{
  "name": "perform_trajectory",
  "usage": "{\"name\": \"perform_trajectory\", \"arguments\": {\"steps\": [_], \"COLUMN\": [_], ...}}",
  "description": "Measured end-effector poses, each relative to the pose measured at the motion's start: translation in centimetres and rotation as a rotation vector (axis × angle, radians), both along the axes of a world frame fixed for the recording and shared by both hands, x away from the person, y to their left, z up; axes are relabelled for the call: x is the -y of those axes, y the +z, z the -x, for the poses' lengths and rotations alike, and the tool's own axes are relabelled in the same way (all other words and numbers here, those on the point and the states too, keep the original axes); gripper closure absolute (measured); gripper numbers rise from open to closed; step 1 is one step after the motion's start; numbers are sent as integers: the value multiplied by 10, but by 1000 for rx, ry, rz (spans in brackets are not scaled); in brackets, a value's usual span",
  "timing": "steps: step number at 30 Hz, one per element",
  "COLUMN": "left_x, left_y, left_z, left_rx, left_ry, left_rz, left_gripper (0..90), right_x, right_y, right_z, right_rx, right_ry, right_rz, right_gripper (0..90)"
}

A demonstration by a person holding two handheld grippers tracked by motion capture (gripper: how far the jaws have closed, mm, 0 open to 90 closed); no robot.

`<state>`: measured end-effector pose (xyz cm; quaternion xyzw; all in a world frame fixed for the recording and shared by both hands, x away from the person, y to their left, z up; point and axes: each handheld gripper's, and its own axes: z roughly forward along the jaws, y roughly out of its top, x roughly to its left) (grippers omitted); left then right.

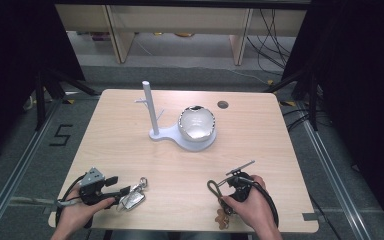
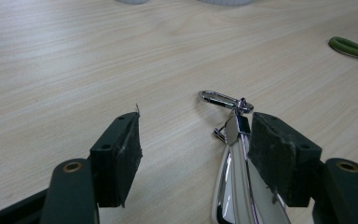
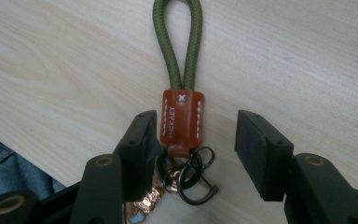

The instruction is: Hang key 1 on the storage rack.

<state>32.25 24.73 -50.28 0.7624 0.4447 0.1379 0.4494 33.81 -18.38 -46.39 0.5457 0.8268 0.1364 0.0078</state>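
**Pale wood counter, two key fobs and a white stand between two open hand-held grippers**

Wood-grain counter (image 1: 130, 135) carries a white stand (image 1: 156, 131) with an upright post near its middle, and this stand serves as the landmark. Well in front of the stand and to its left, the left hand-held gripper (image 1: 125, 190) lies low over the counter in the person's left hand (image 1: 77, 212). Its jaws stand apart. In the left gripper view, a silver key fob (image 2: 235, 186) with a small snap clip (image 2: 216, 98) at its far end lies on the wood between those jaws, close against the pad (image 2: 268, 149) on the right of that view; whether pad and fob touch is unclear.

On the stand's rounded base, just right of the post, sits a shiny silver bowl (image 1: 196, 123). Behind the stand and to its right is a small round hole (image 1: 223, 104) in the counter top.

Well in front of the stand and to its right, the right hand-held gripper (image 1: 224, 192) is held in the person's right hand (image 1: 252, 207). Its jaws are also spread. In the right gripper view, a brown leather tab (image 3: 182, 122) joined to a green cord loop (image 3: 177, 42) lies flat between the jaws, nearer the pad on the left of that view, with dark metal rings (image 3: 193, 175) at its near end.
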Motion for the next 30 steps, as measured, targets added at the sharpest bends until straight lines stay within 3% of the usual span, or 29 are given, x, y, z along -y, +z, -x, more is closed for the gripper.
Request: {"name": "perform_trajectory", "arguments": {"steps": [2, 10, 15, 20, 29, 30], "left_x": [1, 4, 6, 5, 6, 5], "left_y": [0, 3, 3, 5, 3, 4], "left_z": [-1, 1, 6, 5, 5, 5], "left_rx": [6, 9, 7, 18, 18, 19], "left_ry": [10, -7, -24, -13, -8, -9], "left_rz": [-7, -32, -42, -31, -21, -24], "left_gripper": [335, 333, 334, 335, 336, 337], "right_x": [-1, -4, -14, -22, -31, -30], "right_y": [1, 2, 3, 1, -7, -8], "right_z": [-1, -8, -15, -22, -26, -28], "right_rx": [-14, -49, -96, -127, -145, -137], "right_ry": [0, 30, 50, 68, 110, 154], "right_rz": [-15, 29, 68, 89, 150, 147], "right_gripper": [503, 564, 585, 585, 611, 616]}}
